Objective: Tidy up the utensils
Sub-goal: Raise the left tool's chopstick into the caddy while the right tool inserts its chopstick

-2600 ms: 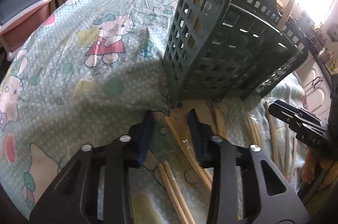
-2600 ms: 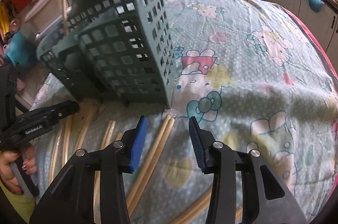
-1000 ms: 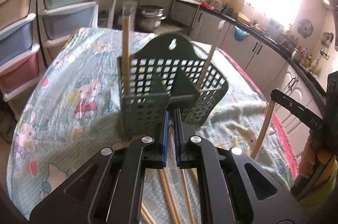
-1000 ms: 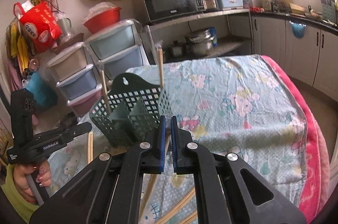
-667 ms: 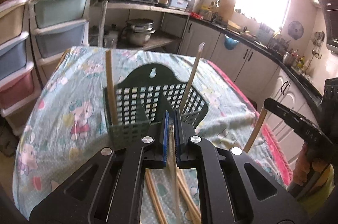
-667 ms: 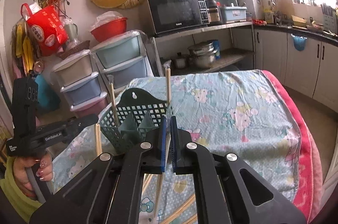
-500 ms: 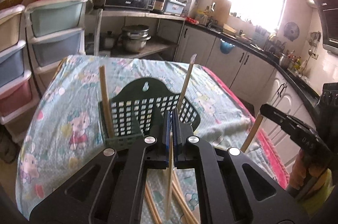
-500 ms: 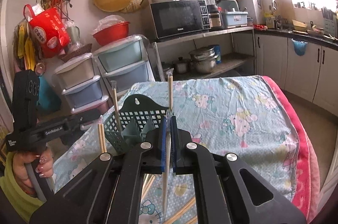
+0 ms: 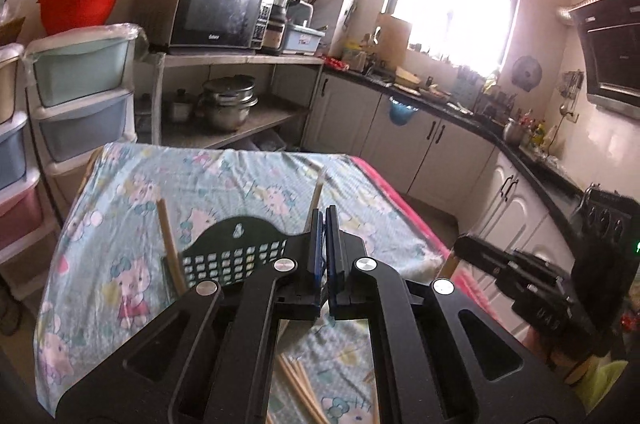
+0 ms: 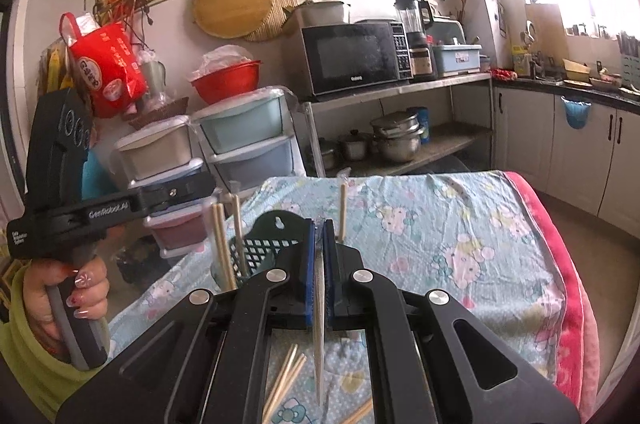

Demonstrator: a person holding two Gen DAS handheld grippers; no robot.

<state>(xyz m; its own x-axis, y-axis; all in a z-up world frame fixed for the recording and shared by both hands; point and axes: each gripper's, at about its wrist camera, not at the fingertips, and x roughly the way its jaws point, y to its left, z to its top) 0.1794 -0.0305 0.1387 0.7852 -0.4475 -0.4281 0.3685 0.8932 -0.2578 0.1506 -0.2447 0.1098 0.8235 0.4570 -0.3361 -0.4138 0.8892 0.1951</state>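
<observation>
My left gripper (image 10: 218, 220) clamps a chopstick pair (image 10: 221, 244) above the green utensil basket (image 10: 264, 244); my right gripper (image 10: 319, 264) has jaws pinched on a wrapped chopstick (image 10: 319, 336), hanging over loose chopsticks (image 10: 286, 378) on the counter (image 10: 460, 224).

A table (image 10: 460, 224) draped in a pale blue cartoon-cat cloth (image 9: 132, 191) with a pink edge along its 3 o'clock side carries everything. On it, toward 6 o'clock in the left wrist view, stands a dark green slotted plastic utensil basket (image 9: 236, 248). Loose pale wooden chopsticks (image 10: 286, 380) lie flat on the cloth nearer still, partly hidden behind black framework.
</observation>
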